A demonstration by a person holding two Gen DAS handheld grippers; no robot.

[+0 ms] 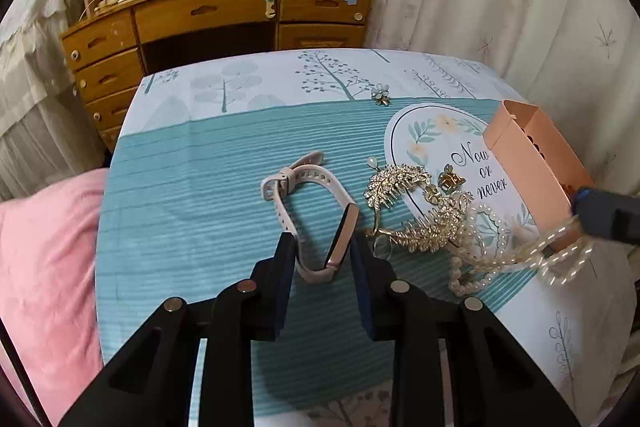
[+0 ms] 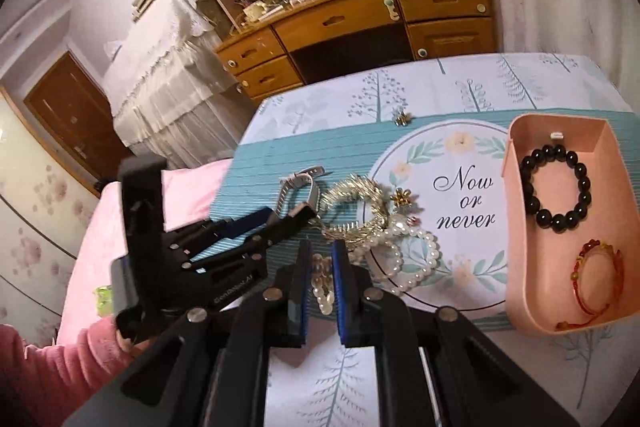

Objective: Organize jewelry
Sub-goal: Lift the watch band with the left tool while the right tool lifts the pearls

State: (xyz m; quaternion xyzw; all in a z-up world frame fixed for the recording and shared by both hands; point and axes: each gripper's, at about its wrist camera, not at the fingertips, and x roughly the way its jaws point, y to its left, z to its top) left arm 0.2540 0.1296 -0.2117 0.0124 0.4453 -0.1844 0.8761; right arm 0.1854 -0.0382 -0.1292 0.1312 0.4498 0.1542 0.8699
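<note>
1. Right gripper: jaws clamped on a pearl strand that hangs between them; its far end trails off towards the pearl heap ahead
2. Left gripper: jaws narrow, one either side of the pale watch and flanking its near loop; whether the pads press on the strap cannot be told
3. Step in hand, as judged: two pickups at once, pearls lifted and watch being grasped
4. Just beyond the right jaws: pearl bracelet, gold rhinestone hair combs, small gold clip, tangled at the edge of the round printed mat
5. Right of the right jaws: peach tray holding a black bead bracelet and a red cord bracelet
6. Far beyond both jaws: flower brooch, alone on the tablecloth
7. Next move, as judged: carry the pearls to the tray without dragging the tangled combs along
</note>
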